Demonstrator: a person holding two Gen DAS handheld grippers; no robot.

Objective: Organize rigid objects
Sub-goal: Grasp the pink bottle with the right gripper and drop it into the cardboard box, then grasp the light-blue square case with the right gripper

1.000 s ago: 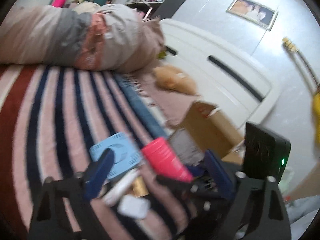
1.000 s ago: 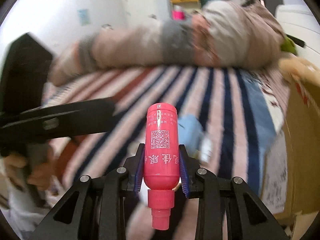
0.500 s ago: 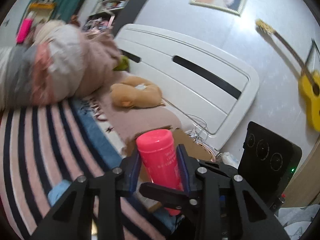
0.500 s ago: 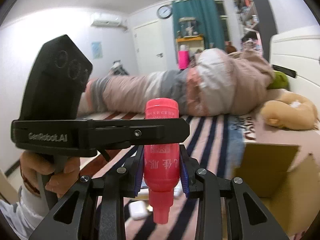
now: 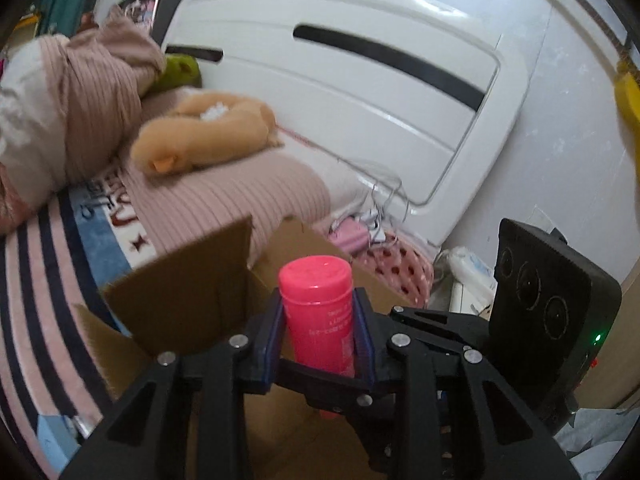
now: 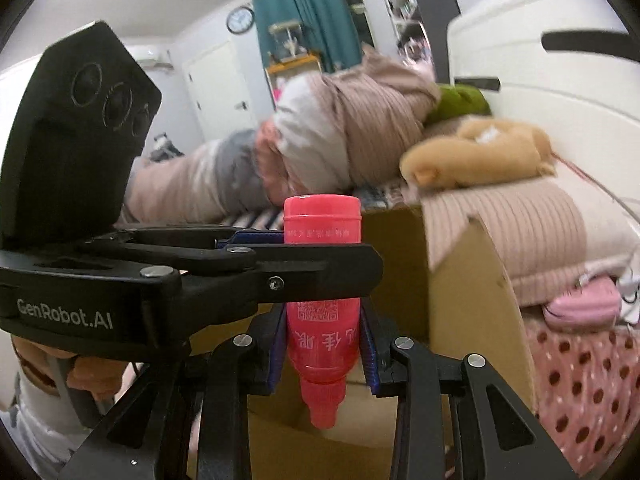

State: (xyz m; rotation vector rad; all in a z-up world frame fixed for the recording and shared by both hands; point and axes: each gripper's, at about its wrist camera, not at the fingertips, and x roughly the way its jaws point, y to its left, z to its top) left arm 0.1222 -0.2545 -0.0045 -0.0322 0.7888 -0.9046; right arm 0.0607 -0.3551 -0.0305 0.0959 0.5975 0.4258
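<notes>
A pink bottle (image 6: pixel 322 312) is clamped at mid-frame between the pads of the right gripper (image 6: pixel 323 354), cap pointing down, long axis upright; the left gripper (image 5: pixel 318 340) is closed on the same bottle crosswise; a cardboard box (image 5: pixel 188 300) is seen open just beyond and below; its raised flap (image 6: pixel 472 280) could be struck; a tan plush toy (image 5: pixel 204 136) lies further back.

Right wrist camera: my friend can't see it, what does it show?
A pink bottle, cap pointing down, is squeezed between the right gripper's fingers. The left gripper reaches in from the left and grips the bottle higher up. Behind sit an open cardboard box and a tan plush toy.
</notes>
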